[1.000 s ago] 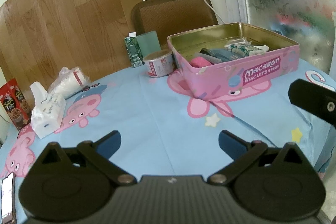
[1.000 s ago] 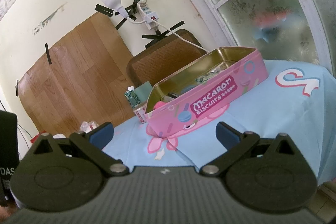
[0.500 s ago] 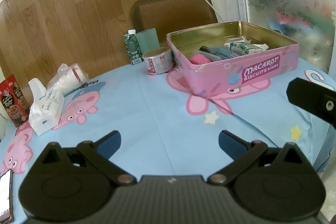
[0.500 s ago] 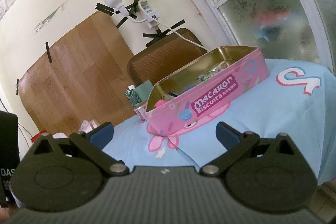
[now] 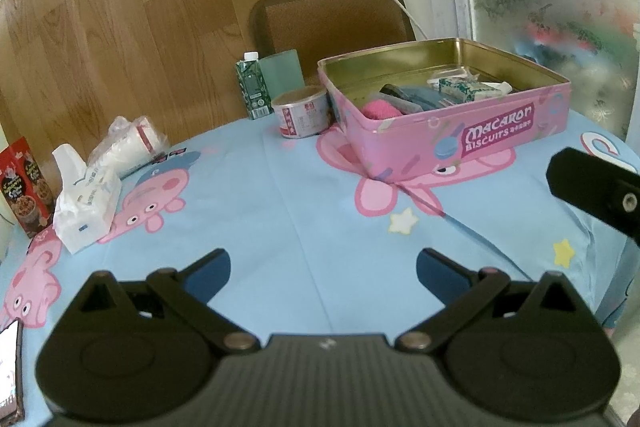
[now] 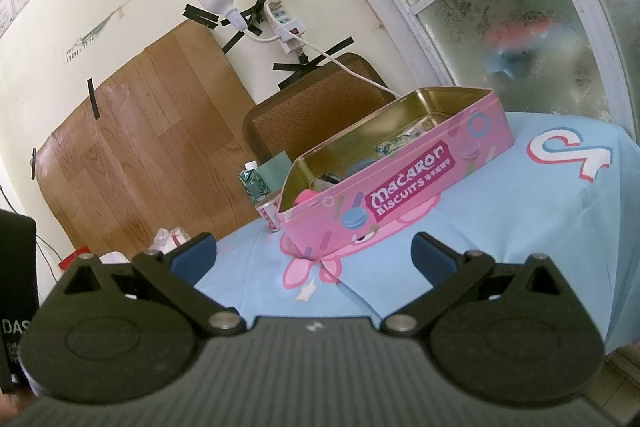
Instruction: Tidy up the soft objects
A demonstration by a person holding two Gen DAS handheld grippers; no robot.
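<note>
Both grippers, left (image 5: 323, 269) and right (image 6: 314, 254), hovered empty, fingers apart, near open pink rectangular biscuit tin (image 5: 472, 141) on blue cartoon-print counter (image 5: 280, 195).

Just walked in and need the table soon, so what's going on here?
A person is tidying soft things into the pink biscuit tin with two hand-held tongs. Right now both the left tongs and the right tongs are open and empty, held above the blue tablecloth short of the tin. A pink soft item and some packets already lie inside it. A tissue pack and a plastic bag are out on the cloth.
</note>
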